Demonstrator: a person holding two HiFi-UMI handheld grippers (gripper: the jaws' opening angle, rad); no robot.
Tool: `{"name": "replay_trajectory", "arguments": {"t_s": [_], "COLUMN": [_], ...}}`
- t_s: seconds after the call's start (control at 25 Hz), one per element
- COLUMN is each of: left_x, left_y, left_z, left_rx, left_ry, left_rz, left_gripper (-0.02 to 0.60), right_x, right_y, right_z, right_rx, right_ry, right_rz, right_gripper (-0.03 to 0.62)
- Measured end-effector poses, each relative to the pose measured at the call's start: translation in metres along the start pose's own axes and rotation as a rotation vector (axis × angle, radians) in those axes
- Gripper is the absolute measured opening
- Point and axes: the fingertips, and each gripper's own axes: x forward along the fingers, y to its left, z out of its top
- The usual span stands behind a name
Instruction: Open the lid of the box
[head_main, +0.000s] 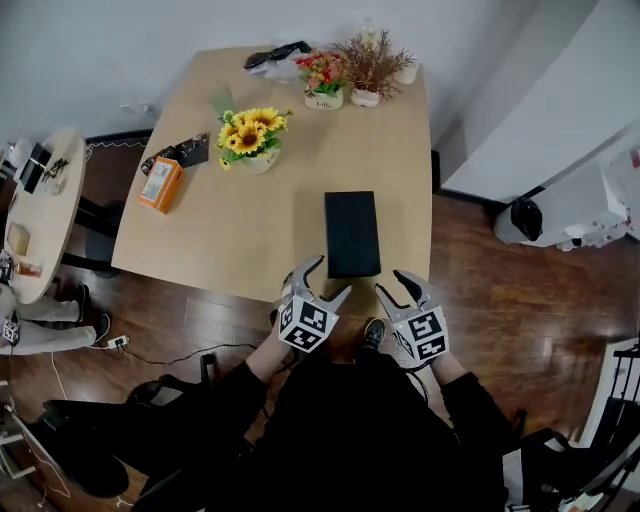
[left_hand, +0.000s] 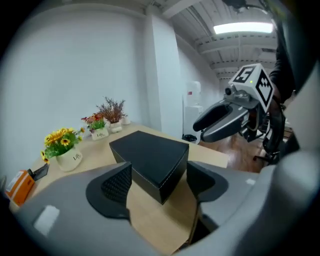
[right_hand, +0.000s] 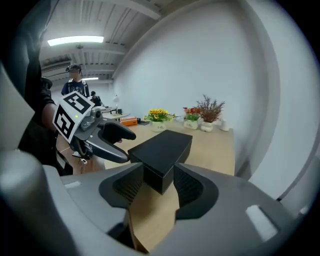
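Observation:
A black rectangular box (head_main: 352, 233) lies with its lid on near the front edge of the wooden table (head_main: 250, 230). My left gripper (head_main: 328, 278) hovers at the box's near left corner, jaws wide open. My right gripper (head_main: 395, 283) is just off the near right corner, also open. In the left gripper view the box (left_hand: 150, 157) sits ahead between the spread pads (left_hand: 117, 182), untouched, and the right gripper (left_hand: 220, 120) shows beyond it. In the right gripper view the box's (right_hand: 162, 147) near corner stands between the pads (right_hand: 187, 187) without contact, beside the left gripper (right_hand: 107, 140).
A sunflower pot (head_main: 250, 140) and an orange packet (head_main: 160, 183) stand on the table's left half. Two more flower pots (head_main: 323, 85) and a dried plant (head_main: 370, 65) line the far edge. A round side table (head_main: 40, 210) stands further left.

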Motion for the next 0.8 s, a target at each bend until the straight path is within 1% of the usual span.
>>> {"name": "replay_trajectory", "arguments": {"t_s": [0.08,0.12,0.2,0.32,0.44,0.48,0.56,0.64,0.72,0.8], "left_x": [0.012,0.016,0.022,0.032,0.036,0.037,0.036,0.037,0.038,0.038], "left_y": [0.005,0.007,0.006,0.0,0.003,0.004,0.003,0.002,0.003,0.005], "left_z": [-0.01,-0.014,-0.022,-0.026,-0.023,-0.024,-0.025,-0.026,-0.027,-0.027], "left_rx": [-0.027,-0.049,-0.101,-0.136,-0.16,-0.169,-0.177,-0.174,-0.171,-0.17], "left_ry": [0.044,0.059,0.082,0.099,0.08,0.072,0.059,0.055,0.056,0.056], "left_rz": [0.014,0.02,0.011,-0.028,0.004,0.017,0.033,0.033,0.026,0.02], "left_gripper": [0.33,0.33,0.33,0.325,0.282,0.279,0.276,0.273,0.273,0.272], "right_x": [0.02,0.028,0.041,0.054,0.059,0.06,0.06,0.059,0.059,0.057], "right_y": [0.001,0.001,0.002,-0.001,-0.007,-0.007,-0.007,-0.007,-0.007,-0.006], "right_z": [-0.01,-0.014,-0.021,-0.018,-0.014,-0.015,-0.016,-0.016,-0.012,-0.005], "right_rx": [-0.063,-0.101,-0.165,-0.181,-0.188,-0.185,-0.14,-0.056,0.067,0.227], "right_ry": [0.044,0.064,0.086,0.077,0.066,0.065,0.064,0.062,0.058,0.056], "right_rz": [0.045,0.063,0.092,0.113,0.109,0.109,0.117,0.143,0.198,0.274], "right_gripper": [0.222,0.244,0.265,0.272,0.252,0.249,0.245,0.239,0.236,0.254]}}
